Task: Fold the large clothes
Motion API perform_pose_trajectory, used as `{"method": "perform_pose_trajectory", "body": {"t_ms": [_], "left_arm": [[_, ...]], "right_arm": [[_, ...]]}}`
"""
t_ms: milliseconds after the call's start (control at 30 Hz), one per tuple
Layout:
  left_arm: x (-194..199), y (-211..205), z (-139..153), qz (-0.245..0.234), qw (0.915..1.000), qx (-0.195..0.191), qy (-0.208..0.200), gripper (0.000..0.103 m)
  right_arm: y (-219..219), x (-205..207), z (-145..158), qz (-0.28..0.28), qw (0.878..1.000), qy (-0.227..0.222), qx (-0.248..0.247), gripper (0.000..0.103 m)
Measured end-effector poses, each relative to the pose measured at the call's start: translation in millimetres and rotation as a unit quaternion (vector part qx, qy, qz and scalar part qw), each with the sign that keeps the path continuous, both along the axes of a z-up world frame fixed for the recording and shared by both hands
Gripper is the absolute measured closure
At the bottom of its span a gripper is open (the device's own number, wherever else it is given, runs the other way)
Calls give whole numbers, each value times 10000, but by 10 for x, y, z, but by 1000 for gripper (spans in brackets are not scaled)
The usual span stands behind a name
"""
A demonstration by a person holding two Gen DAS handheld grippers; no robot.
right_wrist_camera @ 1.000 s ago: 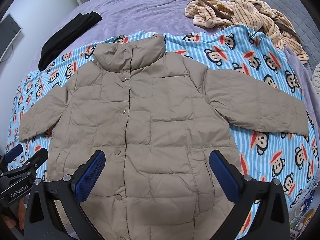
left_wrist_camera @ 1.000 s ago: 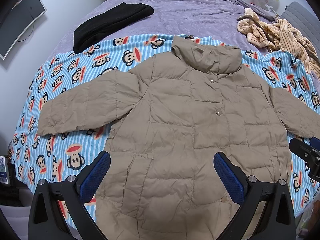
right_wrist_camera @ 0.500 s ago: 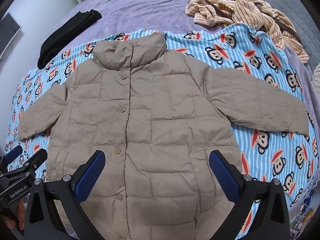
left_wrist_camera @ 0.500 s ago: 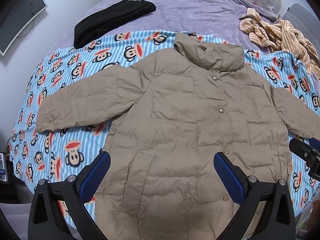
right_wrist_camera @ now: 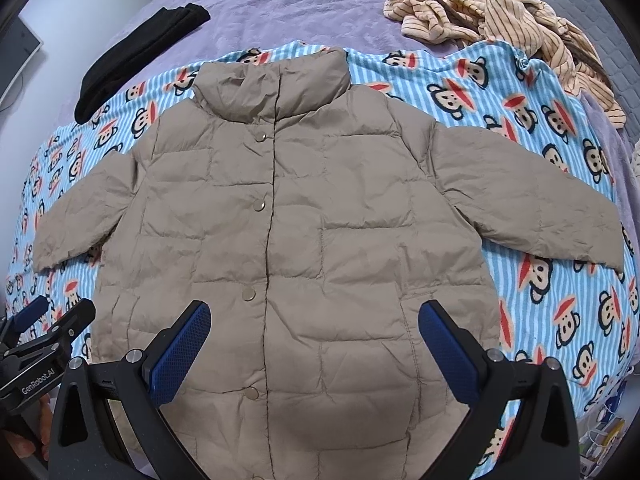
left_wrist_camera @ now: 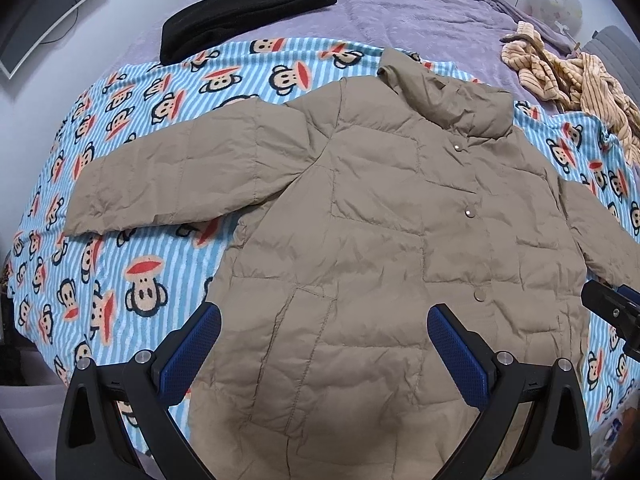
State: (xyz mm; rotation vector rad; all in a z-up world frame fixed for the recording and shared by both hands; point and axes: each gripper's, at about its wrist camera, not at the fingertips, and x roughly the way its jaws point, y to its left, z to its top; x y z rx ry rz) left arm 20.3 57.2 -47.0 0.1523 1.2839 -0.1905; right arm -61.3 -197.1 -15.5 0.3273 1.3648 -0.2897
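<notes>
Jacket: tan puffer jacket (left_wrist_camera: 360, 240) laid flat, front up, snaps closed, sleeves spread, on monkey-print blanket (left_wrist_camera: 132, 280)
Left gripper (left_wrist_camera: 324, 352): fingers spread apart, nothing held; hovering above lower hem
Right gripper (right_wrist_camera: 314, 348): fingers spread apart, nothing held; above hem
Surroundings: black garment (left_wrist_camera: 240, 12); striped garment (right_wrist_camera: 500, 20) on purple bedspread (right_wrist_camera: 300, 4)

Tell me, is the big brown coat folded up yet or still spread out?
Spread out. The coat lies flat on the monkey blanket, front snapped shut, both sleeves stretched sideways.
</notes>
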Motion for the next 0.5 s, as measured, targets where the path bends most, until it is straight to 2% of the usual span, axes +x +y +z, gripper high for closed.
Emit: {"method": "perform_pose_trajectory", "body": {"t_ms": [167,233,333,400,500], "left_arm": [[156,322,-197,359,9971,-631,206,0],[269,540,-282,615,9939,-905,147,0],[465,943,-405,1043,9886,-1079,-69,0],[627,1299,-529,1421,9810,-1306,-213,0],[879,1864,-790,2088,9629,-1679,-306,0]], "right_arm": [[111,41,-27,-31,9993,-312,201,0],[175,78,-70,-17,9986,-371,386,0],[313,166,-229,49,9978,-220,618,0],[402,217,-367,111,9964,-108,838,0],[567,319,-590,203,9932,37,1149,0]]}}
